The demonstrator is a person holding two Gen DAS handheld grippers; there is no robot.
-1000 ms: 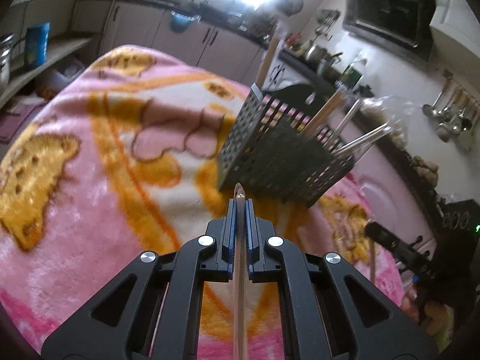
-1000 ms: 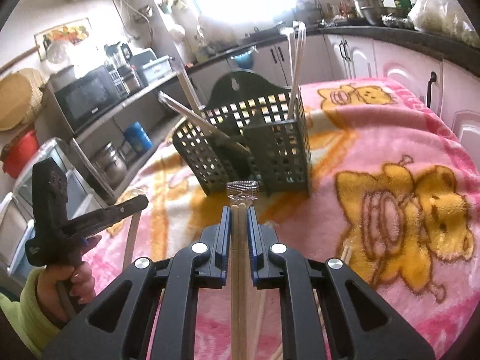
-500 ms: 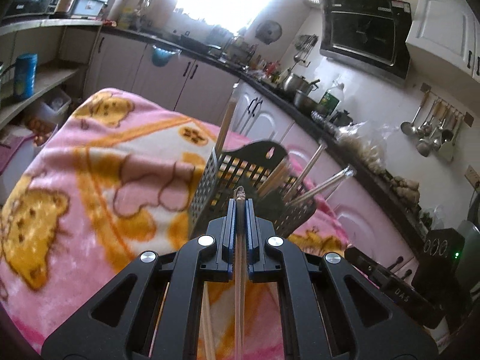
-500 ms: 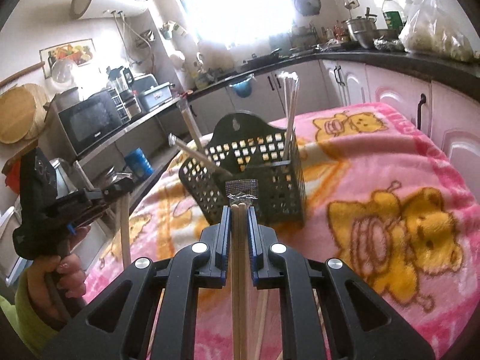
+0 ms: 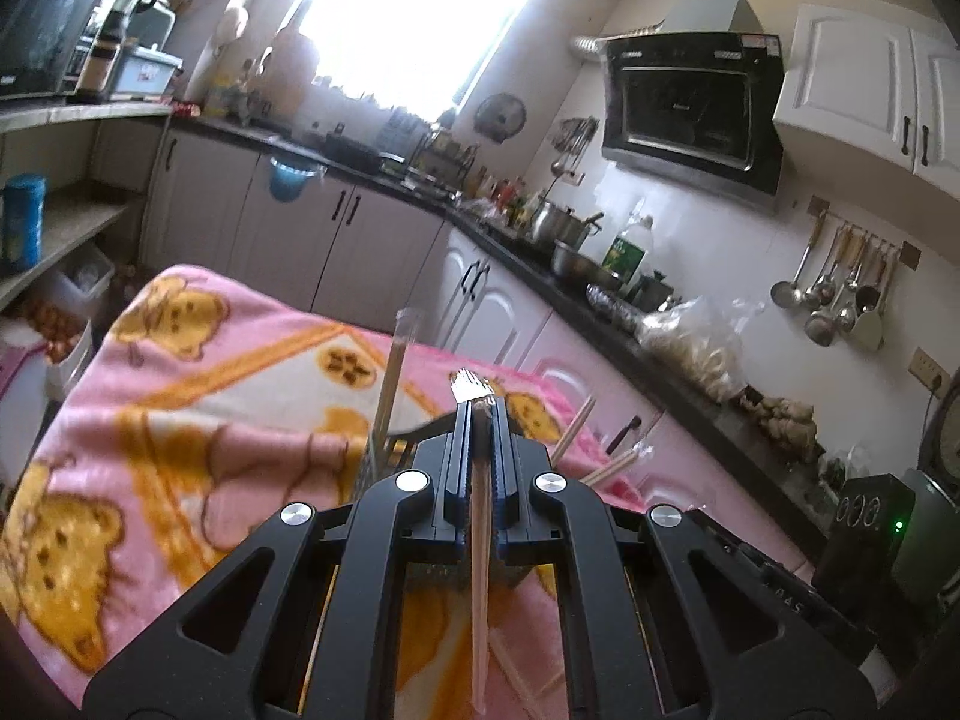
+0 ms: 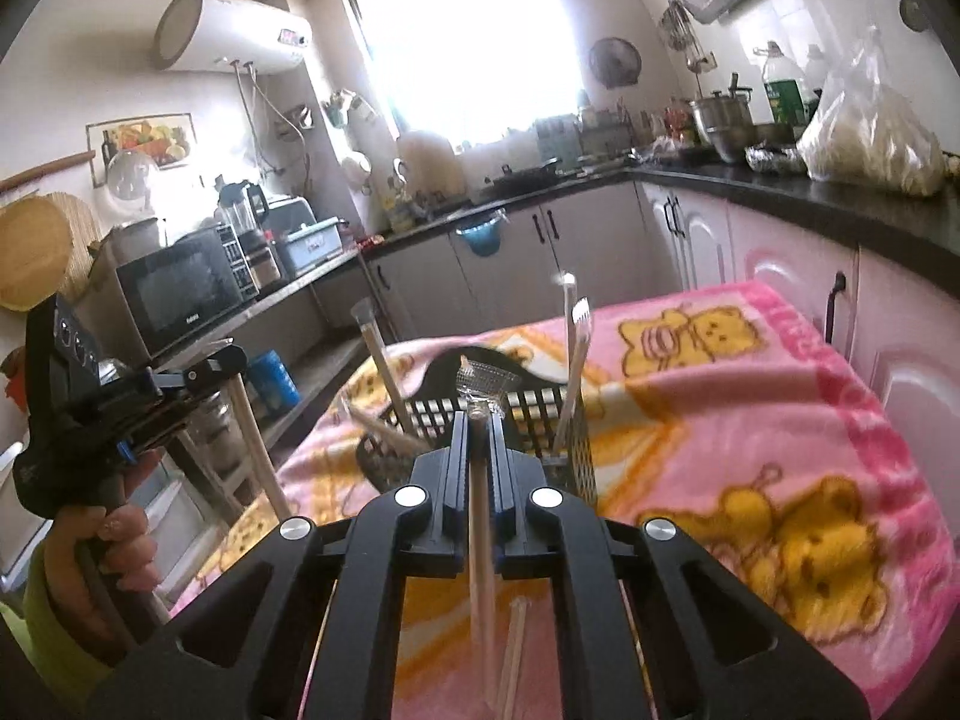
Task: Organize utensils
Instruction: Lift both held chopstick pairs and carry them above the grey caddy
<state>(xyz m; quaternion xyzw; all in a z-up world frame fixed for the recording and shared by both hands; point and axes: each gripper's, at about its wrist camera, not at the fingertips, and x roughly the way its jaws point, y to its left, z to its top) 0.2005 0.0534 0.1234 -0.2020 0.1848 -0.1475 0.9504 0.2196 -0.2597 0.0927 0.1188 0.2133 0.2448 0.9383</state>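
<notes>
Utensil caddy point(image 6: 540, 420): we see a dark perforated basket on the pink blanket point(image 6: 750, 420), holding wrapped chopsticks point(image 6: 378, 360) and a plastic fork point(image 6: 577, 354).
Left gripper point(image 5: 478, 420): jaws pinching a wrapped chopstick point(image 5: 480, 570).
Right gripper point(image 6: 478, 426): jaws pinching a wrapped utensil point(image 6: 480, 570), above the caddy.

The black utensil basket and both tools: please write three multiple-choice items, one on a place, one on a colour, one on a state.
1. Where does the black utensil basket stand?
A. on the pink blanket
B. on the dark counter
C. on the microwave

2. What colour are the bears on the pink blanket?
A. green
B. yellow
C. blue

3. What is the state of the right tool?
A. open and empty
B. shut on a wrapped utensil
C. out of view

Answers:
1 A, blanket shows all around the basket.
2 B, yellow bears lie beside the basket.
3 B, a wrapped utensil runs between its closed fingers.
</notes>
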